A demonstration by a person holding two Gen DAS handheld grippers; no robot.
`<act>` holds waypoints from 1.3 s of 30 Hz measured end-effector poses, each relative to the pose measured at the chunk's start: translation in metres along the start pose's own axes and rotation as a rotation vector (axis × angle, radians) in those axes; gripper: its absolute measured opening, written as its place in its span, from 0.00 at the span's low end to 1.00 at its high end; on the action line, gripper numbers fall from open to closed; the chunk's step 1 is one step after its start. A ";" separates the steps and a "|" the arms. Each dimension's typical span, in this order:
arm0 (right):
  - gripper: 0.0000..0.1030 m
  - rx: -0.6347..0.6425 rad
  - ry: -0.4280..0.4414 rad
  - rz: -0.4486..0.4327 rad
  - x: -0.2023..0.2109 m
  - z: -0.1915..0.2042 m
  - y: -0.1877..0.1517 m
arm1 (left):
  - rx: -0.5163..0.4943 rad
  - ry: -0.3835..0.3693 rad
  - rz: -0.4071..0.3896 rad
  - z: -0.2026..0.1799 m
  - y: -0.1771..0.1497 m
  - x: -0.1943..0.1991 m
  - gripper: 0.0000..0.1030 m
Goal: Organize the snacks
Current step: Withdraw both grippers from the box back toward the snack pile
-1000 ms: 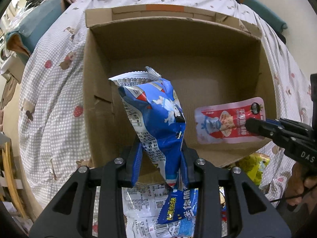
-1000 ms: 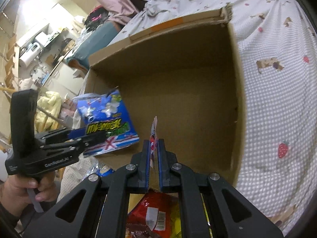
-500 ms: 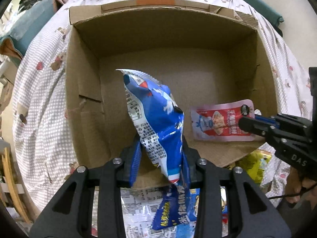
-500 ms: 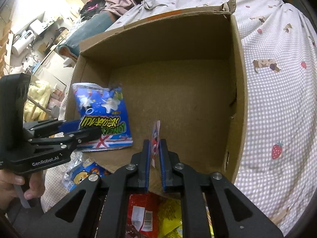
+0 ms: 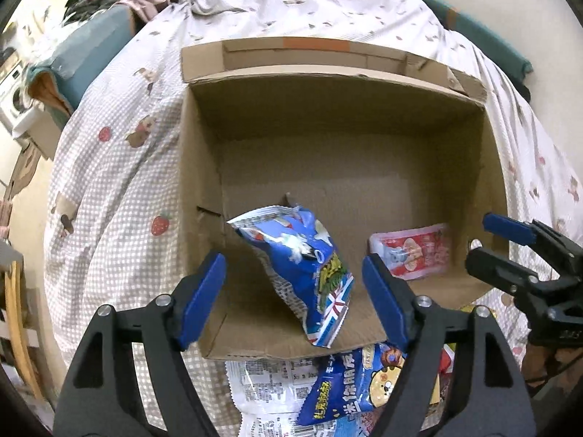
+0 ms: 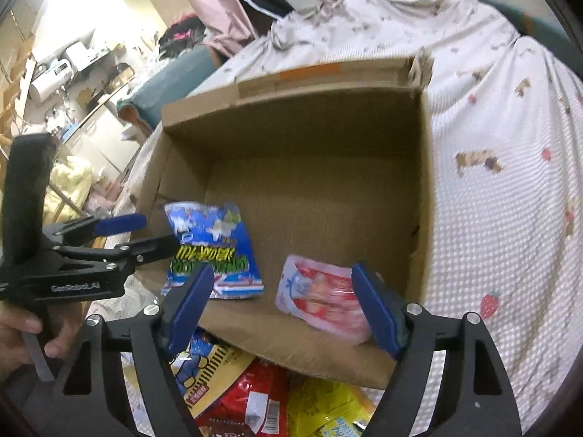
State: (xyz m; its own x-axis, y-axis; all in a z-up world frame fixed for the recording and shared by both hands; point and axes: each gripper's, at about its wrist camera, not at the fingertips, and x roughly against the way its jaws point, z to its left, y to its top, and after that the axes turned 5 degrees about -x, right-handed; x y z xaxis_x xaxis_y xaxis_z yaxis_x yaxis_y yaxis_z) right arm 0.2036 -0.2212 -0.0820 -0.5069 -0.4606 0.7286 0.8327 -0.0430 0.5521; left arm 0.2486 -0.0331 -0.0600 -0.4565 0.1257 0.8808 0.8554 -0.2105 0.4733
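An open cardboard box (image 5: 204, 167) (image 6: 422, 189) sits on a bed. A blue snack bag (image 5: 309, 266) (image 6: 213, 251) lies loose inside its near left part. A red and pink snack pouch (image 5: 413, 253) (image 6: 324, 298) lies inside at the near right. My left gripper (image 5: 293, 291) is open just above the box's near edge, with the blue bag between its spread fingers but free. It also shows in the right wrist view (image 6: 140, 235). My right gripper (image 6: 280, 302) is open over the red pouch and also shows in the left wrist view (image 5: 488, 240).
Several more snack packs lie in front of the box: a blue bear-print bag (image 5: 360, 382), a white pack (image 5: 269, 382), red packs (image 6: 251, 397) and yellow ones (image 6: 328, 408). A checked bedspread (image 5: 120, 189) surrounds the box. Room clutter stands at far left.
Both grippers opened and pulled back. The blue bag dropped from the left gripper into the box; the red pouch dropped from the right gripper onto the box floor.
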 end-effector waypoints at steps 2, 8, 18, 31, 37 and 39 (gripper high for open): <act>0.78 -0.008 0.010 0.005 0.001 -0.003 0.001 | 0.007 -0.001 0.003 0.006 0.001 -0.002 0.73; 0.78 -0.053 0.026 -0.003 0.005 -0.012 0.003 | 0.004 0.007 -0.006 0.004 0.001 -0.001 0.73; 0.78 -0.080 0.020 -0.016 0.011 -0.016 0.006 | 0.020 0.011 -0.023 0.005 -0.003 0.008 0.73; 0.78 -0.134 0.011 -0.020 0.049 -0.014 -0.020 | 0.118 0.030 -0.017 0.029 -0.045 0.049 0.73; 0.78 -0.184 0.016 -0.009 0.067 -0.017 -0.043 | 0.205 0.038 0.045 0.052 -0.071 0.050 0.73; 0.78 -0.197 0.013 -0.012 0.072 -0.018 -0.047 | 0.224 0.021 0.074 0.054 -0.078 0.046 0.73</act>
State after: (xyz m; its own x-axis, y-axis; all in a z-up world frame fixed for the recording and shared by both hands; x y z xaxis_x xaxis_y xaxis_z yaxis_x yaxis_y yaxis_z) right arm 0.1322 -0.2681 -0.0623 -0.5152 -0.4701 0.7167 0.8548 -0.2209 0.4695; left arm 0.1744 0.0415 -0.0573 -0.3935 0.0970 0.9142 0.9186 0.0021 0.3952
